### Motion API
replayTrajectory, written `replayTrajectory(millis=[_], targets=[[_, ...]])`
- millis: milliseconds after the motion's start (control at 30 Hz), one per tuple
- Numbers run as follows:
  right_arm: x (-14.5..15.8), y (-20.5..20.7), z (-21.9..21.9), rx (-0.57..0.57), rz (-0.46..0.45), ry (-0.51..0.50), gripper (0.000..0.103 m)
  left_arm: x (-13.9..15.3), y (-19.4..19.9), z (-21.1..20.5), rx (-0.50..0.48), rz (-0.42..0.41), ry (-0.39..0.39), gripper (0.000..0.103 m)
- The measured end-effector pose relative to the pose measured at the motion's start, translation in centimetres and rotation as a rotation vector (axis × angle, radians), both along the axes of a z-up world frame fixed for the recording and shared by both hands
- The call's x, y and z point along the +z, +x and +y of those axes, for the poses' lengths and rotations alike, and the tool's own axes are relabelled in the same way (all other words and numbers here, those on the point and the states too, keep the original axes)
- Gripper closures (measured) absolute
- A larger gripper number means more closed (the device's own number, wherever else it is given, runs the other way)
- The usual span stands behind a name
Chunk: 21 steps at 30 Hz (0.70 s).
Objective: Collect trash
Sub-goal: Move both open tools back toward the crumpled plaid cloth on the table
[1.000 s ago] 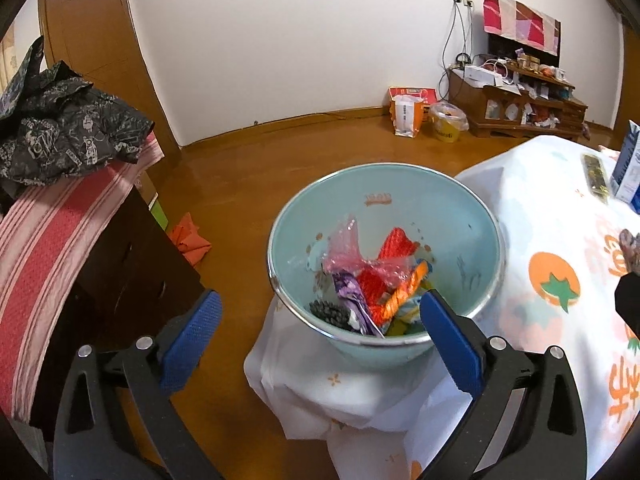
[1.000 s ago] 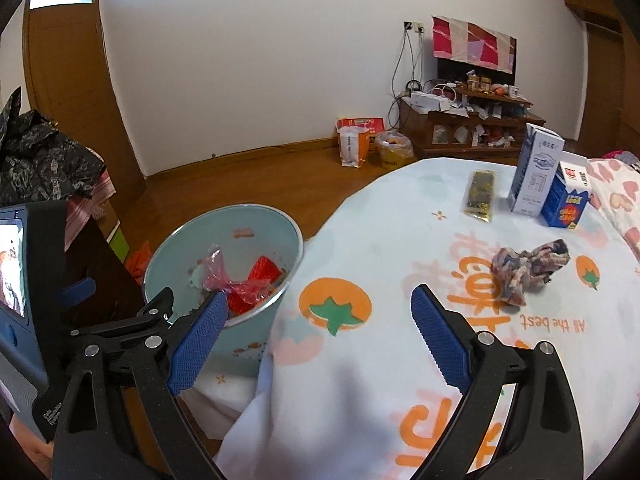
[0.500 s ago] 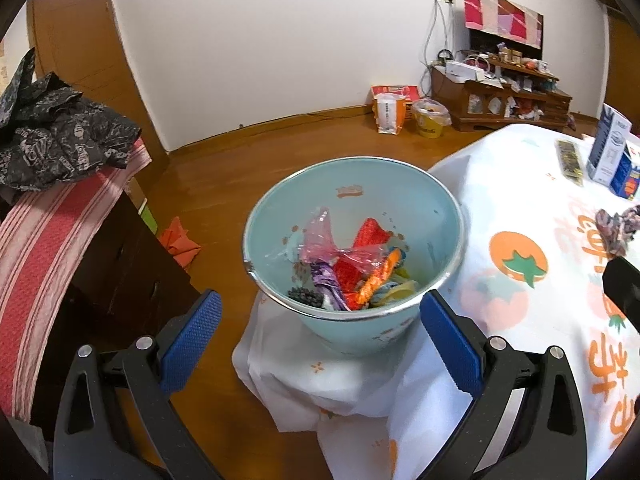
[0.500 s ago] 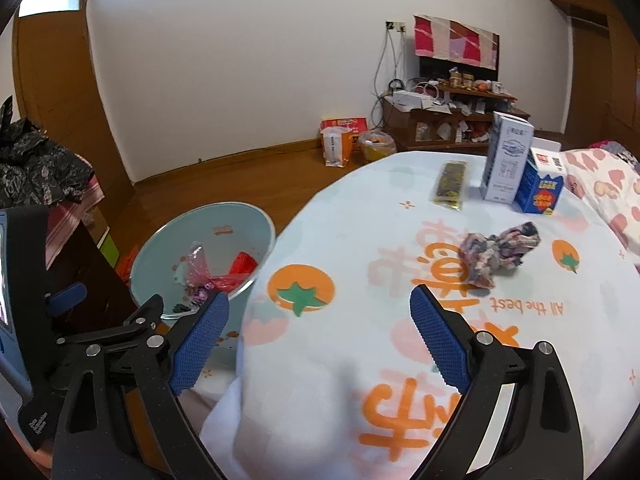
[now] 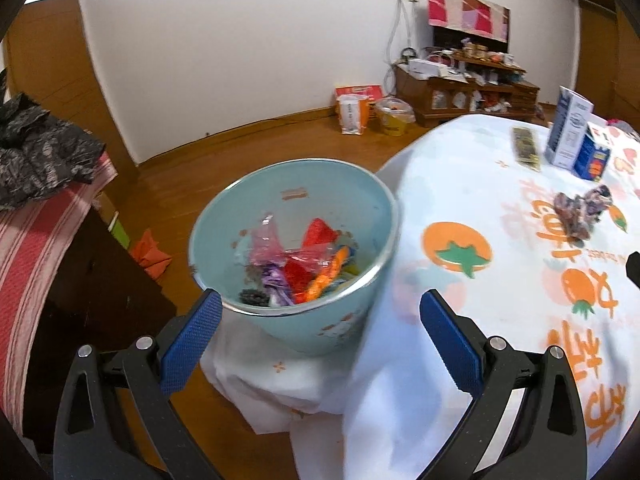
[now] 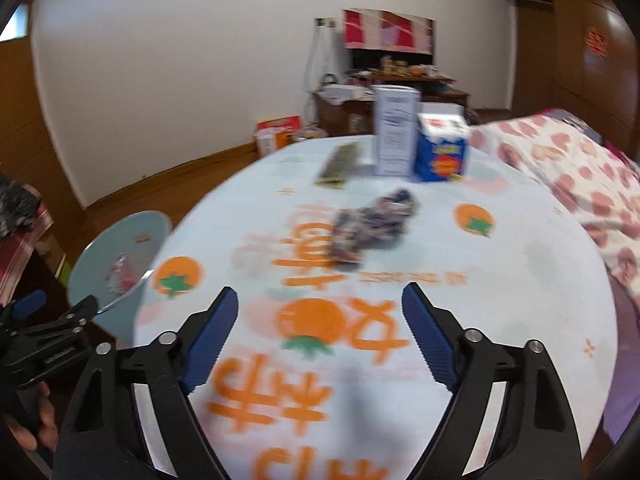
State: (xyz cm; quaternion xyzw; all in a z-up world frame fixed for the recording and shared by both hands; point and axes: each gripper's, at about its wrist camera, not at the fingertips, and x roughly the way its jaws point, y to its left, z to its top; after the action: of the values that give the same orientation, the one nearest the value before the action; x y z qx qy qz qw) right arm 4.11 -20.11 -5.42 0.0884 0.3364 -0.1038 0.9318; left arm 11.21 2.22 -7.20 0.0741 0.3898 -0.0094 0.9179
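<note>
Crumpled wrapper (image 6: pixel 370 229) lies on the table (image 6: pixel 520 280), near two cartons (image 6: pixel 420 148); bin (image 5: pixel 296 248) holds trash. Left gripper (image 5: pixel 320 344) and right gripper (image 6: pixel 320 328): fingers wide open, empty.

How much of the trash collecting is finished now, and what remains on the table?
Done: several wrappers already lie in the light blue bin. In hand: nothing; the left gripper and right gripper are both open and empty. Left: the crumpled wrapper, the flat dark packet, and possibly the tall white carton and small blue carton.
</note>
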Motion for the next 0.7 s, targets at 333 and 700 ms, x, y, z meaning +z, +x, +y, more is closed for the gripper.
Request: replayTrajectory(millis=[333, 700], targets=[[-1.1, -2.0, -6.2, -0.125, 0.031, 0.009, 0.046, -0.2, -0.2, -5.1, -0.134, 0.001, -0.012, 0.008], [-1.2, -3.2, -8.9, -0.178, 0.034, -0.023, 0.052, -0.9, -0.2, -11.6, -0.247, 0.029, -0.001, 0.016]])
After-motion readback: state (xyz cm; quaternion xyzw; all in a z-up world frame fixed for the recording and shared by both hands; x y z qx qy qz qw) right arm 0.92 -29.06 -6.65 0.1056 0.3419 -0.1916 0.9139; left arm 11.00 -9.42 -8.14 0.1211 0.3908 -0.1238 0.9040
